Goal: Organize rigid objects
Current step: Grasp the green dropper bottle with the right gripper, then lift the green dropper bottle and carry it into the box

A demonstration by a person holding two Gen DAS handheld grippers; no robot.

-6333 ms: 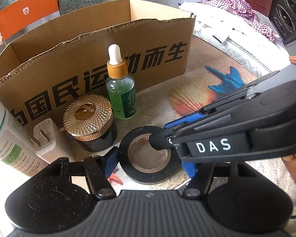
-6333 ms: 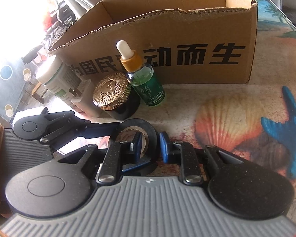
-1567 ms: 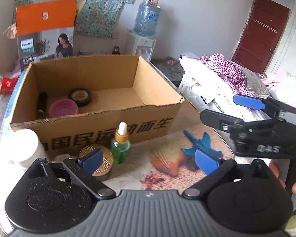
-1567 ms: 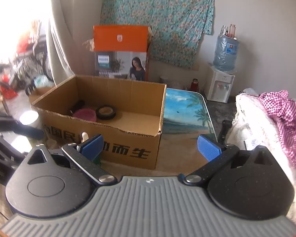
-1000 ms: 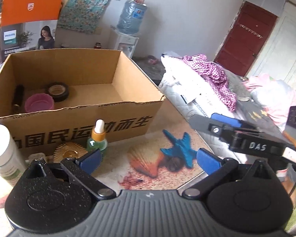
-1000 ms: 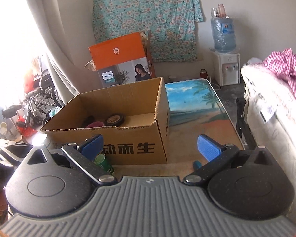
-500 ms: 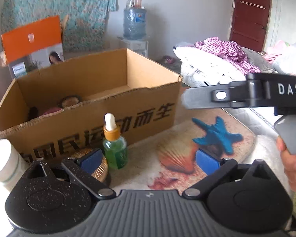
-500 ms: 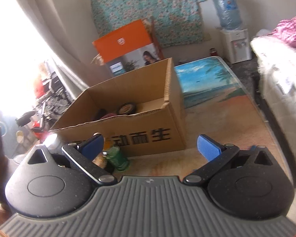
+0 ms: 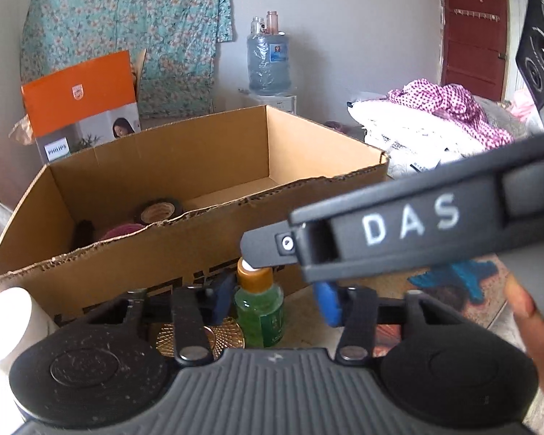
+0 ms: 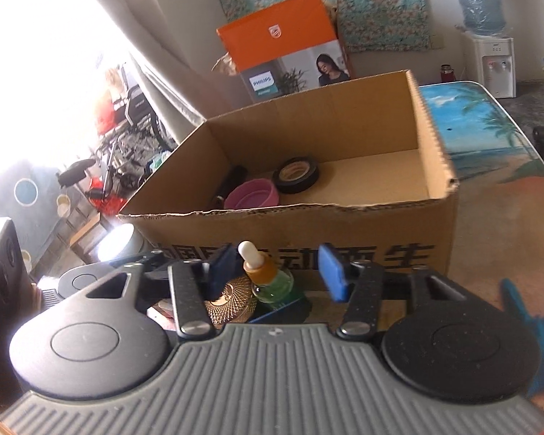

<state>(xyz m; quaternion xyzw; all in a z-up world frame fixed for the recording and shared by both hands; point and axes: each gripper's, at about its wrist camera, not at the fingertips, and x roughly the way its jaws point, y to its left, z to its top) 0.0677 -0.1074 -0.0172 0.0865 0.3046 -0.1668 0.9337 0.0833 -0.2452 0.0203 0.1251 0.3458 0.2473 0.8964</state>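
Note:
A green dropper bottle (image 9: 260,308) with an orange collar stands on the table before the cardboard box (image 9: 185,257). It shows in the right wrist view (image 10: 272,282) too. My left gripper (image 9: 275,299) is open, its blue pads on either side of the bottle, apart from it. My right gripper (image 10: 277,272) is open around the same bottle and crosses the left wrist view from the right. A gold-lidded jar (image 9: 199,339) stands left of the bottle. In the box lie a black tape roll (image 10: 296,174), a pink bowl (image 10: 251,194) and a dark cylinder (image 10: 230,181).
A white bottle (image 9: 5,322) stands at the far left. An orange Philips box (image 10: 286,47) stands behind the cardboard box. A water dispenser (image 9: 268,61) is by the wall. Bedding (image 9: 435,127) lies at the right. The table (image 10: 489,195) has a beach print.
Both grippers came down and forward toward the dropper bottle. Their jaws narrowed from wide open to a smaller gap around it. The tape roll lies in the box, no longer on the table.

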